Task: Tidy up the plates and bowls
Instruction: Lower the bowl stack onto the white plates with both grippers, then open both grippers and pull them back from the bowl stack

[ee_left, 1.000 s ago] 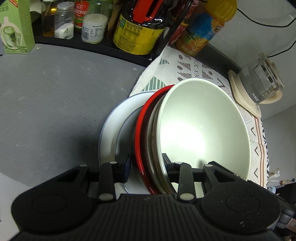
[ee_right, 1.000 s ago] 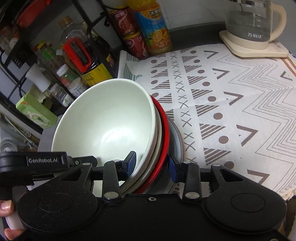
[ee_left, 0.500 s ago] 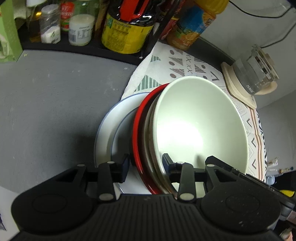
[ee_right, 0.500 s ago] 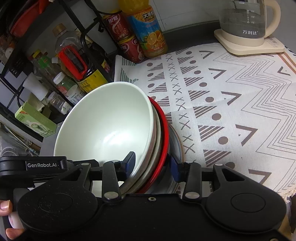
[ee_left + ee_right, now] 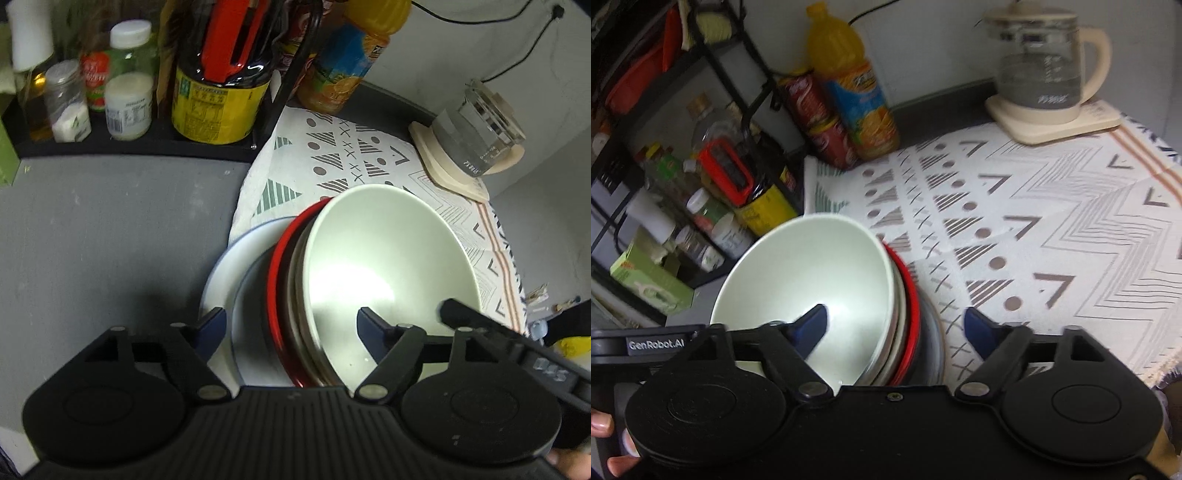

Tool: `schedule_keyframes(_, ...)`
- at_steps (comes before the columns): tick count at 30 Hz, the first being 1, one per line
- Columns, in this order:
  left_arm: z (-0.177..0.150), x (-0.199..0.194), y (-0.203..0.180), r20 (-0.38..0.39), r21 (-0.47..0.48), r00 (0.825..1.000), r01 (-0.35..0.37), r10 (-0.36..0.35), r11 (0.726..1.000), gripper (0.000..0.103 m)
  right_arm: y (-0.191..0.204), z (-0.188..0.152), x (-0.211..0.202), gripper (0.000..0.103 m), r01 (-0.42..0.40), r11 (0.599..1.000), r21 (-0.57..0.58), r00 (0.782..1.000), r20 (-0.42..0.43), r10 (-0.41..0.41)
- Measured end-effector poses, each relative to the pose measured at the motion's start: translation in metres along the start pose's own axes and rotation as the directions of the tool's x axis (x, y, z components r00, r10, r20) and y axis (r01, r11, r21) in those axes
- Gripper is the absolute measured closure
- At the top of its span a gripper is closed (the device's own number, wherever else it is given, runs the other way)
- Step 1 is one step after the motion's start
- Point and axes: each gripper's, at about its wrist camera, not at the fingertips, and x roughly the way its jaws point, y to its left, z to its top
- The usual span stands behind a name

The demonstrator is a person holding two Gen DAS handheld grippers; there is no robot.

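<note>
The near rims of the stacked dishes are lying hidden behind the black gripper bodies in both views, so how the stack is sitting at its near edge cannot be told. The right wrist view is blurring the shelf bottles and the cloth pattern.

The pale green ceramic bowl (image 5: pixel 388 266) is sitting on top of the stack, nested in a beige bowl (image 5: pixel 297 295), which is resting in a glossy red bowl (image 5: pixel 277 280). Below the pale green bowl and to its left, a white plate with a thin blue rim (image 5: pixel 221 273) is lying partly on the grey countertop (image 5: pixel 110 229) and partly on the white patterned cloth (image 5: pixel 1052 229).

The left gripper (image 5: pixel 291 325) is standing wide open, one blue-tipped finger over the white plate and the other inside the pale green bowl; whether either tip is touching cannot be told, and it is gripping nothing. The right gripper (image 5: pixel 895 325) is likewise spread wide, one tip inside the pale green bowl and the other outside the stack above the cloth, clasping nothing.

Beyond the pale green bowl, a glass kettle on a cream base (image 5: pixel 1045 81) is standing on the cloth.
</note>
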Motion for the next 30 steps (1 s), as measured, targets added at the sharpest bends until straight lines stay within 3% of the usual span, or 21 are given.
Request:
schedule_keyframes(4,0.002,-0.006,0.0,0.021,-0.008,0.999,0.029,-0.029,1.0,0.021,-0.001,0.001,-0.01,0.007,0.037,0.999,-0.004,0.998,0.045,-0.036)
schedule_keyframes(10,0.001,-0.016,-0.001,0.081,-0.016,0.997,0.008,-0.007,1.0,0.019,-0.006,-0.002,-0.031,0.001,0.069,0.997,-0.016,0.993,0.094,-0.068)
schedule_keyframes(15,-0.008,-0.03,-0.01,0.166,0.033,0.986,-0.024,0.018,0.999,0.019,-0.02,-0.013,-0.058,0.0,0.12,0.993,0.01,0.984,0.135,-0.12)
schedule_keyframes(30,-0.069,-0.083,-0.037,0.234,0.111,0.972,-0.043,0.016,0.993,0.019,-0.038,-0.065,-0.144,0.0,0.158,0.986,0.053,0.951,0.26,-0.166)
